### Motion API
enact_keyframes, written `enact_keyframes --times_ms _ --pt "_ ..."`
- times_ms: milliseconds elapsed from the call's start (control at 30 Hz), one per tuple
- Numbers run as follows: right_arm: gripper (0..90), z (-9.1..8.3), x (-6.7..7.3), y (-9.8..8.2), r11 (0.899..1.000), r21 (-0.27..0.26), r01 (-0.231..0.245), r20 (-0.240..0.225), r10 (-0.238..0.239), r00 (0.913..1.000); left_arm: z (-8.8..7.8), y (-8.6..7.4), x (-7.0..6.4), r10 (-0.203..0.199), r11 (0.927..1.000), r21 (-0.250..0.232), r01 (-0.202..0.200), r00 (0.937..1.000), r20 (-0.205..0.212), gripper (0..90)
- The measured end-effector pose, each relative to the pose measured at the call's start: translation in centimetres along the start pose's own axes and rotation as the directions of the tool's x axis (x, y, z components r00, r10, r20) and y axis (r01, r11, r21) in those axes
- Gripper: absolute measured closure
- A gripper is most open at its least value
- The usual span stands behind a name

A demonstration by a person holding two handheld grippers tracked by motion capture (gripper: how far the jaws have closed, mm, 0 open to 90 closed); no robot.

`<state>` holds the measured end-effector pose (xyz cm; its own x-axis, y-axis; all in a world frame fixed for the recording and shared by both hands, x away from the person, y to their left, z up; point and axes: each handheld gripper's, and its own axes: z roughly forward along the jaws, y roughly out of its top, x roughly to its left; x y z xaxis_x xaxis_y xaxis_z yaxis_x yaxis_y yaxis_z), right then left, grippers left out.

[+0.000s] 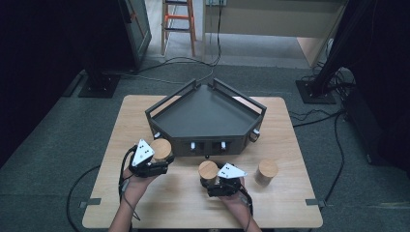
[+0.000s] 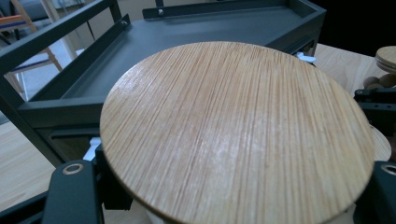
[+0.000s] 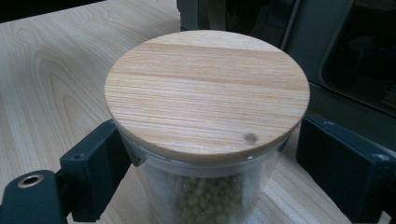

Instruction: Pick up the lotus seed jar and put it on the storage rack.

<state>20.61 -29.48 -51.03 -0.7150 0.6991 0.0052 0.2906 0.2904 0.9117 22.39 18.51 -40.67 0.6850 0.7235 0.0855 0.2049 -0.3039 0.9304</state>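
While each hand-held gripper, left [image 1: 155, 163] and right [image 1: 216, 185], probably pinches its jar [image 1: 161, 149], [image 1: 208, 172], lift straight, level, onto tray [image 1: 205, 116].

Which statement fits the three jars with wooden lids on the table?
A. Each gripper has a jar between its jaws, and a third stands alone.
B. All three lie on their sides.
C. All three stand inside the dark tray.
A: the left gripper and right gripper each straddle a jar, while the third jar stands alone beside the dark tray.
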Motion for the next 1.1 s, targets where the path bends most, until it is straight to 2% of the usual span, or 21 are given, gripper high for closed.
enact_keyframes --times_ms 700,1100 --pt "11.0 0.0 0.0 0.0 1.0 -0.003 -0.004 -0.001 0.004 1.0 0.8 1.8 0.4 0.028 0.9996 -0.008 -0.028 0.9996 -0.001 25.1" --pt "10.9 0.0 0.0 0.0 1.0 -0.003 -0.007 -0.002 0.007 1.0 1.4 2.8 1.2 0.022 0.9995 -0.022 -0.022 0.9997 0.005 25.1"
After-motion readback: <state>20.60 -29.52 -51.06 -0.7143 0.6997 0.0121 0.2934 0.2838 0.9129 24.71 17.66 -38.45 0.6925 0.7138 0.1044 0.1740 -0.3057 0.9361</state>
